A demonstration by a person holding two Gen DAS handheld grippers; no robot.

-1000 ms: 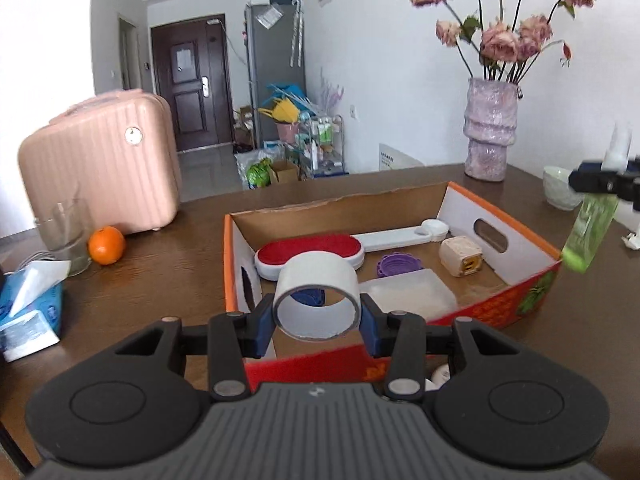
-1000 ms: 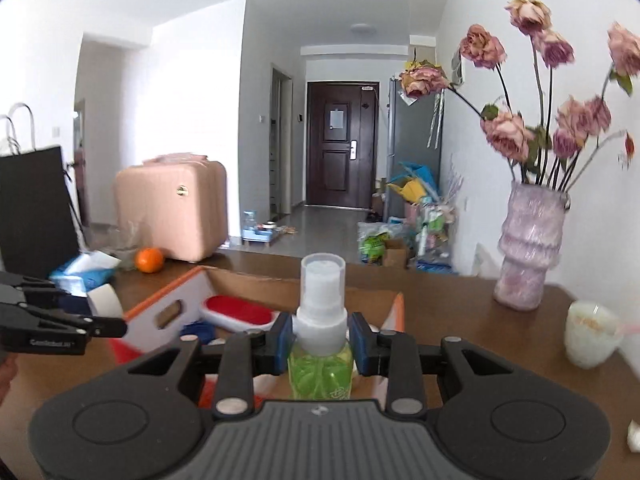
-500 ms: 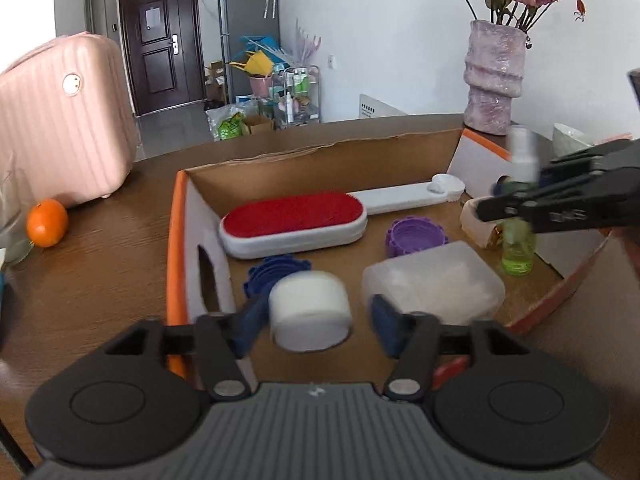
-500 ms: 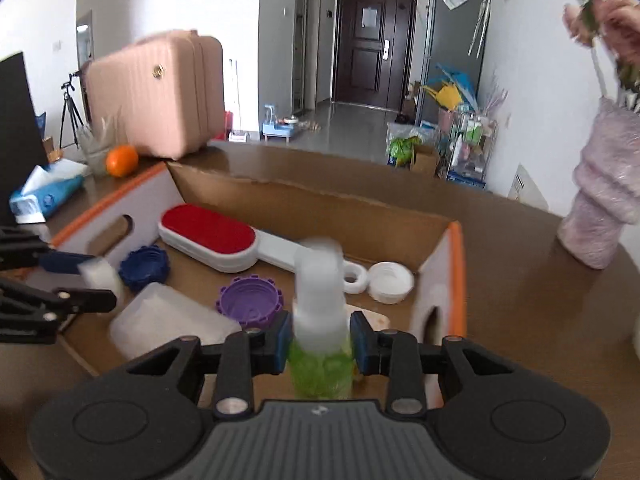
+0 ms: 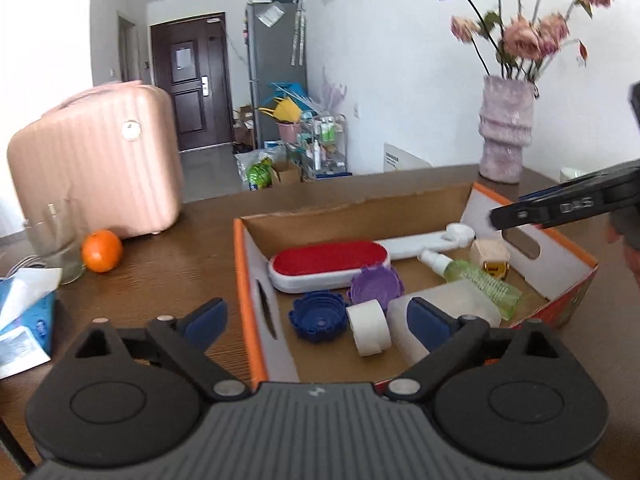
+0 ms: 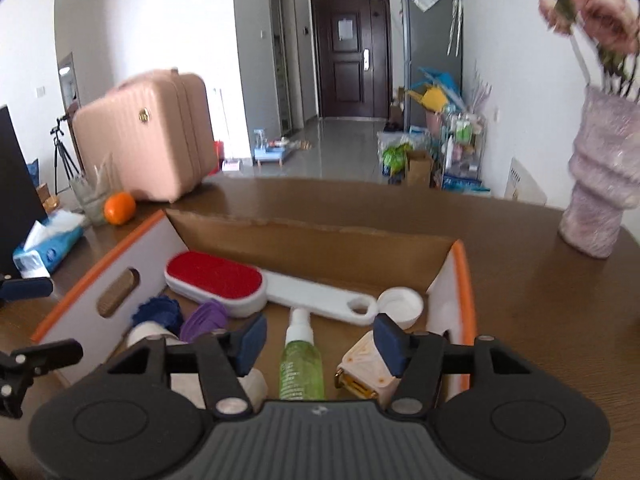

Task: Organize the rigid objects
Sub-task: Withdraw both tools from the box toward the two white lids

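Your green spray bottle (image 6: 301, 364) lies on its side on the floor of the cardboard box (image 6: 120, 258), its long axis running away from you in the right wrist view, white nozzle pointing toward the far wall of the box and the white handle of the red lint brush (image 6: 216, 280). It sits between the pads of your right tool (image 6: 318, 344), but the pads stand clear of it on both sides; the jaws are opening and grip nothing. Just right of the bottle, a cream-coloured plug adapter (image 6: 362, 372) rests against the right pad's side. Your roll of white tape (image 5: 369, 333) lies tipped over in the near part of the box, its flat end turned toward the near wall, touching the blue cap (image 5: 319, 314) on one side and the frosted plastic container (image 5: 440, 312) on the other, with the purple cap (image 5: 376, 285) just behind. Your left tool (image 5: 316, 314) is spread wide and opening, empty, its left pad outside the box over the counter (image 5: 180, 240) and its right pad in front of the frosted container.
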